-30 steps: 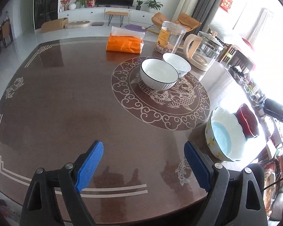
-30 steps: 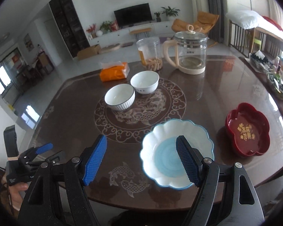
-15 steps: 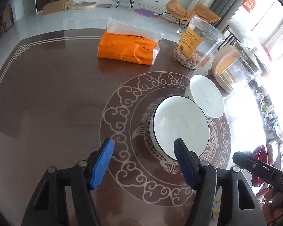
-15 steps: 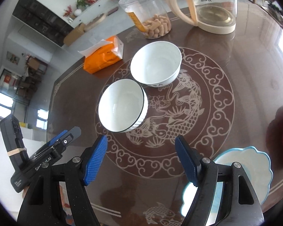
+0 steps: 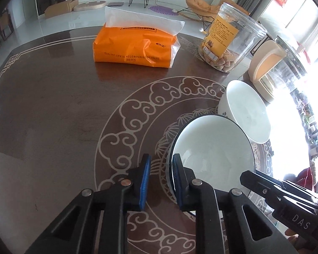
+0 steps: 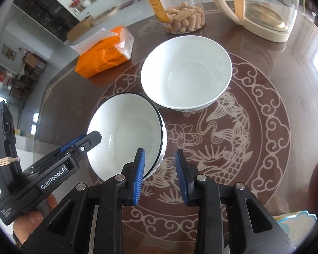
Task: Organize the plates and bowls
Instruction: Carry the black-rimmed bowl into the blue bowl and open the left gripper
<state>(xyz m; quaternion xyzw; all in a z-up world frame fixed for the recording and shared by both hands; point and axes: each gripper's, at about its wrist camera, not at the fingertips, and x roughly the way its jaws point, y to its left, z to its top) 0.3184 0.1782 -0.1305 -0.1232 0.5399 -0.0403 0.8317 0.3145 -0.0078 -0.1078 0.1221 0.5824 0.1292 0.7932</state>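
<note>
Rim of black-rimmed bowl point(image 5: 212, 154) sits btwn both hand-held grippers' closing jaws (left point(image 5: 160, 178) & right point(image 6: 160, 176)), not yet clamped.

Left gripper point(image 5: 160, 176) pitched steeply down over the middle of the table, jaws closing, blue pads point(image 5: 145, 180) astride the near-left rim of the black-rimmed bowl point(image 5: 214, 154), one outside, one inside. Right gripper point(image 6: 160, 174) likewise tilted down, jaws closing across the same bowl's opposite rim, left pad inside, right pad outside. Part of a hand point(image 6: 29, 220) wrapped under the left gripper's handle, at the lower left of the right wrist view.
</note>
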